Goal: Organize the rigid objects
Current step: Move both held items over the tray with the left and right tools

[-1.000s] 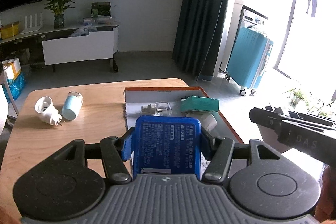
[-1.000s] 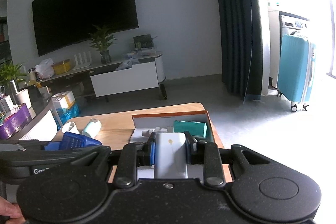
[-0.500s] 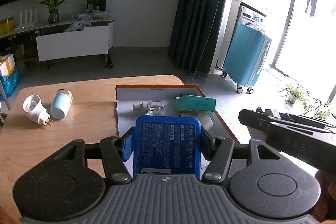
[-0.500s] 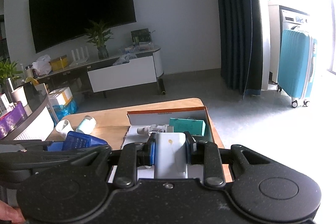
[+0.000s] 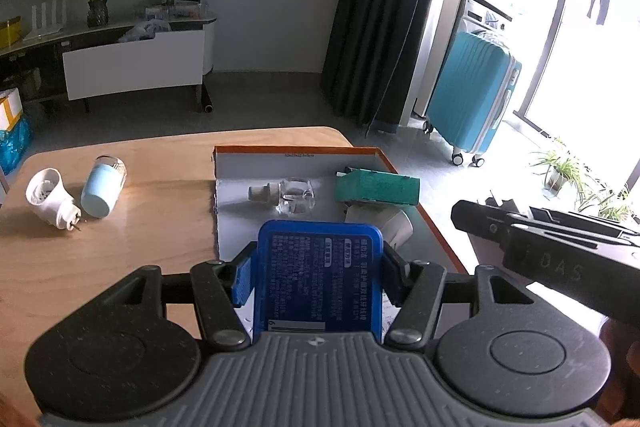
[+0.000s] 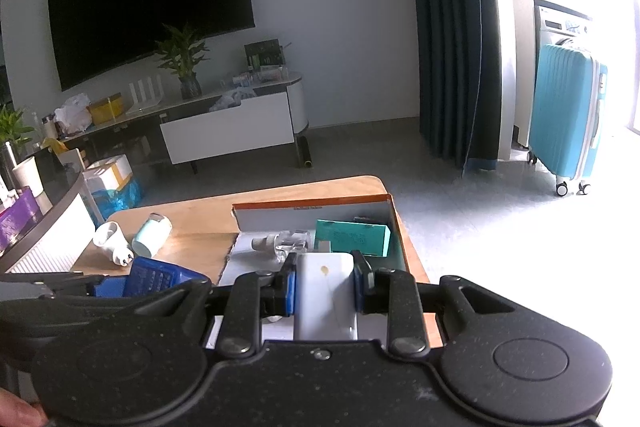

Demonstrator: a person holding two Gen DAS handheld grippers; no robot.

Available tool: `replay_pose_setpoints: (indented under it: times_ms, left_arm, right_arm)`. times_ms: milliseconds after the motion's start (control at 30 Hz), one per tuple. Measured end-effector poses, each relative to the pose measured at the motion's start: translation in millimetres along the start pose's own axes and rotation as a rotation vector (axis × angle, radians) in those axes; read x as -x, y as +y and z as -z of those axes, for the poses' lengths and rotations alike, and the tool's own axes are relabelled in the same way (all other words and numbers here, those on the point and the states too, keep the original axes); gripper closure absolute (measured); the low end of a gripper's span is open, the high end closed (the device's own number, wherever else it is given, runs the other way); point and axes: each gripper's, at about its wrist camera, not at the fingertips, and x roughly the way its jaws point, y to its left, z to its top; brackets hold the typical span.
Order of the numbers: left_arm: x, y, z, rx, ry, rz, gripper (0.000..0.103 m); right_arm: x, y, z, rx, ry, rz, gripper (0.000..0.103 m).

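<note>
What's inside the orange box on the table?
The orange box holds a small clear bottle lying down, a green carton and something white beneath it. The blue pack in the left claw hides the near part.

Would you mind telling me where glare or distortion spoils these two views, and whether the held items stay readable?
Left wrist view: the window at right is blown out; the fisheye bends the dark curtain; print on the blue rectangular box is visible but too small to read. Right wrist view: the right edge is overexposed, washing out the floor; the white rectangular block is sharp, with the gripper body in shadow.
</note>
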Motion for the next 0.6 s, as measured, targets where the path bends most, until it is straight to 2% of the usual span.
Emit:
replay_pose_setpoints:
  times_ms: [600]
  left_arm:
    - [-25,-2,-5,0.002,0.06,0.012,0.042]
  right_arm:
    - [-35,-6,-3,-0.004,0.063,0.025,0.071]
